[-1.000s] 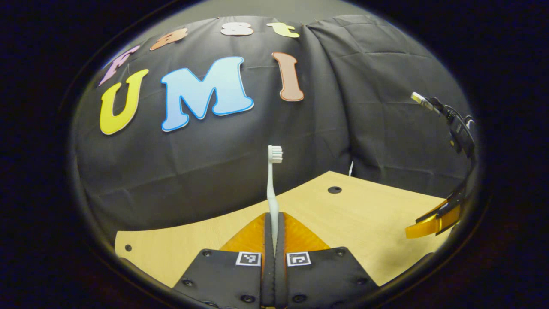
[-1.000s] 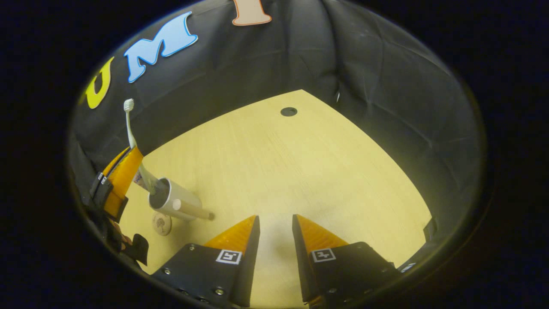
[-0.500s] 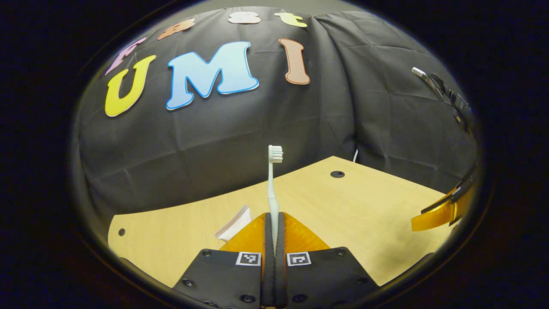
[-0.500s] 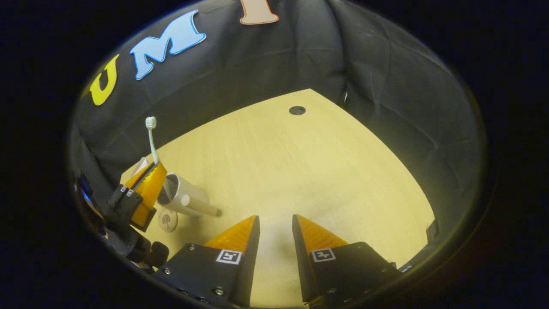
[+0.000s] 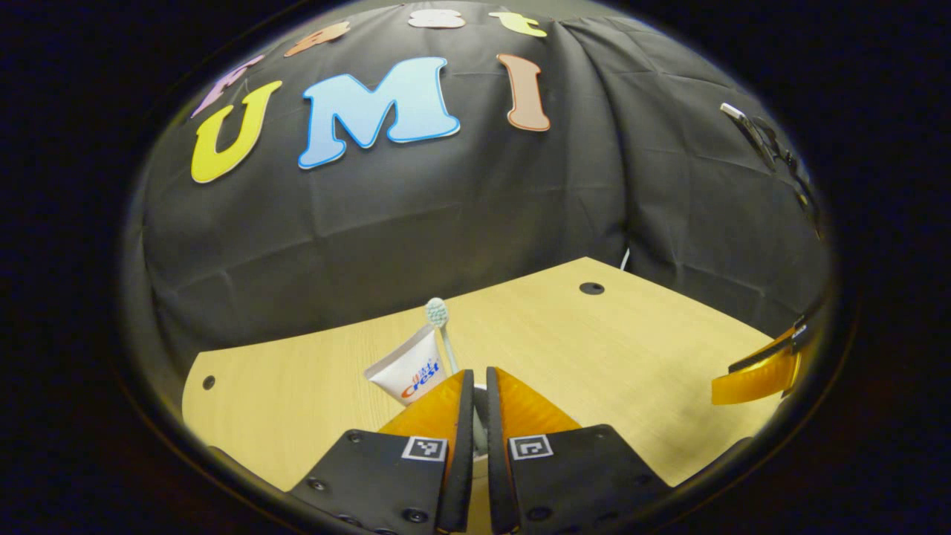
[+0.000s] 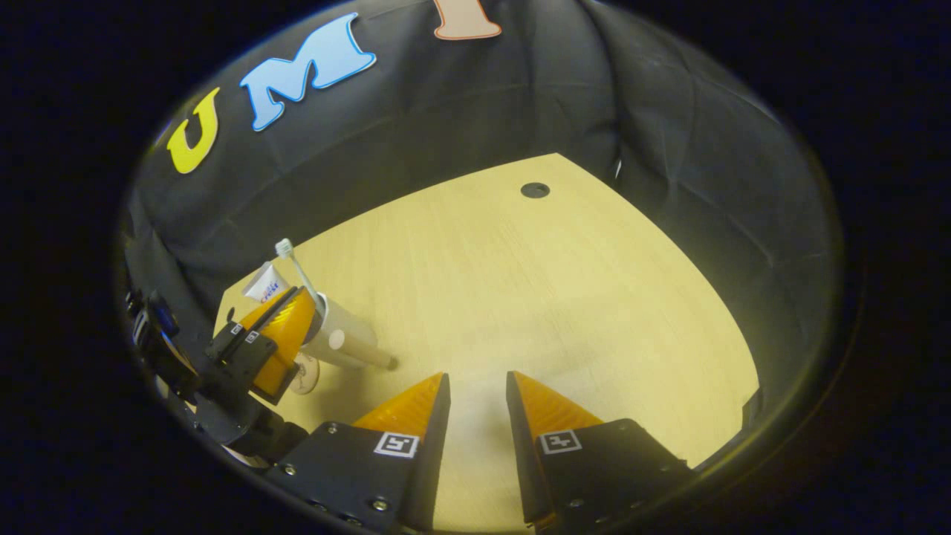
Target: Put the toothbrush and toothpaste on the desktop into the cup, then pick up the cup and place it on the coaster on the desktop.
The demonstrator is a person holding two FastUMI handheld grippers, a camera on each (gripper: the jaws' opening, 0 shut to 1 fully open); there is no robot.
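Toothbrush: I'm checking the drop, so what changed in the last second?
The left gripper opened and let the toothbrush go; it now stands lower in the cup beside the toothpaste. The right gripper stayed open and empty over the desk.

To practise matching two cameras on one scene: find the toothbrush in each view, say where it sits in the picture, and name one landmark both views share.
Left gripper view: the toothbrush stands just left of centre, its head above the left gripper, beside the toothpaste.
Right gripper view: the toothbrush is at the left, rising from the cup.
Shared landmark: the dark round hole near the desktop's far edge.
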